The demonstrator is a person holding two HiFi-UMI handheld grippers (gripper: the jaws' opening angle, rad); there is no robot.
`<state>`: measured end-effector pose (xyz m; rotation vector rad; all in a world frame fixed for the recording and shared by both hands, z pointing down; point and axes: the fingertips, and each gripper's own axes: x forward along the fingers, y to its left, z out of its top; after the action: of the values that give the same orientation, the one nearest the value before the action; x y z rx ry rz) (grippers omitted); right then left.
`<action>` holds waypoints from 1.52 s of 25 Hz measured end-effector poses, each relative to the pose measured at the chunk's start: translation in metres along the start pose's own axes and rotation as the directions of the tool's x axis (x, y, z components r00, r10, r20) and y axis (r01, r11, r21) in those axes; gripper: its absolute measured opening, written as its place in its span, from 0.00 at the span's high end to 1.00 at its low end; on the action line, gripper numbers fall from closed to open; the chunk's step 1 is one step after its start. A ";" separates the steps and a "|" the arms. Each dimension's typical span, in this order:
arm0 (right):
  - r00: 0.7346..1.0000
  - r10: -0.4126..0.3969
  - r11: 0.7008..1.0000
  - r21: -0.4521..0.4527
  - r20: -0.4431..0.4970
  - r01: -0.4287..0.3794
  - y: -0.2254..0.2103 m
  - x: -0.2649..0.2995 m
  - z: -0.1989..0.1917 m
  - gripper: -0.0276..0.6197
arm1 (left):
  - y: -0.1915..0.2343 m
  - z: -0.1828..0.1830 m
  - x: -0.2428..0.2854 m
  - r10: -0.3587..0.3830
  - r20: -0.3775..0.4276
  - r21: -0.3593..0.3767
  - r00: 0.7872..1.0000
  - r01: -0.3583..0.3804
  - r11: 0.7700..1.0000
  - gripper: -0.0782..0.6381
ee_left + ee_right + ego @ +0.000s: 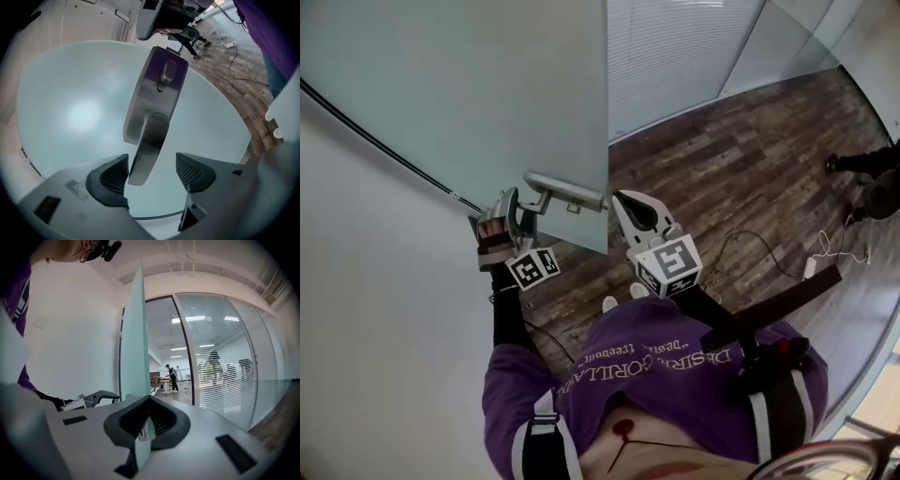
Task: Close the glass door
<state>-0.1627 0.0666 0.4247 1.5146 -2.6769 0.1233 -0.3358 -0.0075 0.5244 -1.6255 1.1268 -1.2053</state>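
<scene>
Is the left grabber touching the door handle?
Cannot tell. Left gripper view: the door handle sits between the open jaws, clear of one pad, but its edge meets the other.

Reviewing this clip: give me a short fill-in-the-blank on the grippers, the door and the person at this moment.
The jaws of the left hand-held gripper stand ____, with the lever handle between them.
The right hand-held gripper has the ____ of the glass door between its jaws.
The person's sweatshirt is ____ in colour.
Missing words: open; edge; purple.
</scene>
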 end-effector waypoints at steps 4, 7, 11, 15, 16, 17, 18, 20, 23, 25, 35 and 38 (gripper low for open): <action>0.999 -0.041 0.999 -0.002 -0.008 0.041 0.002 -0.007 -0.001 0.97 | 0.007 0.006 -0.001 0.021 0.041 -0.001 0.999 -0.021 1.000 0.53; 0.998 -0.060 0.998 -0.002 -0.012 0.060 0.003 -0.008 -0.001 0.97 | 0.018 0.007 -0.003 0.041 0.054 -0.013 0.998 -0.041 0.999 0.71; 0.996 -0.086 0.996 0.005 -0.016 0.087 0.002 -0.010 -0.003 0.97 | 0.017 0.008 0.000 0.006 0.058 -0.017 0.998 -0.005 1.000 0.71; 0.992 -0.119 0.993 0.016 -0.030 0.120 0.003 -0.014 -0.011 0.97 | 0.013 0.007 0.001 -0.050 0.041 -0.036 0.998 0.052 0.998 0.71; 0.991 -0.125 0.992 0.021 -0.035 0.126 0.004 -0.015 -0.012 0.97 | 0.013 0.007 0.001 -0.061 0.034 -0.038 0.998 0.062 0.997 0.71; 0.991 -0.131 0.991 0.026 -0.038 0.132 0.006 -0.016 -0.013 0.97 | 0.013 0.006 0.000 -0.067 0.028 -0.039 0.997 0.068 0.997 0.71; 0.990 -0.137 0.990 0.029 -0.040 0.138 0.007 -0.018 -0.014 0.97 | 0.013 0.005 0.000 -0.068 0.026 -0.040 0.997 0.069 0.997 0.71; 0.988 -0.151 0.988 0.029 -0.044 0.152 0.009 -0.021 -0.017 0.97 | 0.014 0.006 0.001 -0.060 0.035 -0.047 0.998 0.061 0.997 0.71; 0.984 -0.168 0.985 0.031 -0.054 0.170 0.010 -0.023 -0.024 0.97 | 0.012 0.008 0.008 -0.052 0.045 -0.059 0.998 0.054 0.997 0.71; 0.983 -0.173 0.984 0.042 -0.063 0.176 0.006 -0.022 -0.030 0.97 | 0.011 0.010 0.017 -0.052 0.052 -0.048 0.997 0.054 0.997 0.71; 0.980 -0.186 0.978 0.085 -0.066 0.191 -0.025 -0.012 -0.036 0.97 | 0.009 0.014 0.046 -0.109 0.022 -0.059 0.994 0.110 0.992 0.71; 0.980 -0.189 0.978 0.078 -0.054 0.193 -0.038 -0.011 -0.030 0.97 | 0.011 0.018 0.049 -0.112 0.016 -0.070 0.994 0.112 0.991 0.71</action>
<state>-0.1237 0.0589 0.4546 1.7610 -2.5029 0.2596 -0.3129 -0.0554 0.5220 -1.7676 1.0942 -1.2375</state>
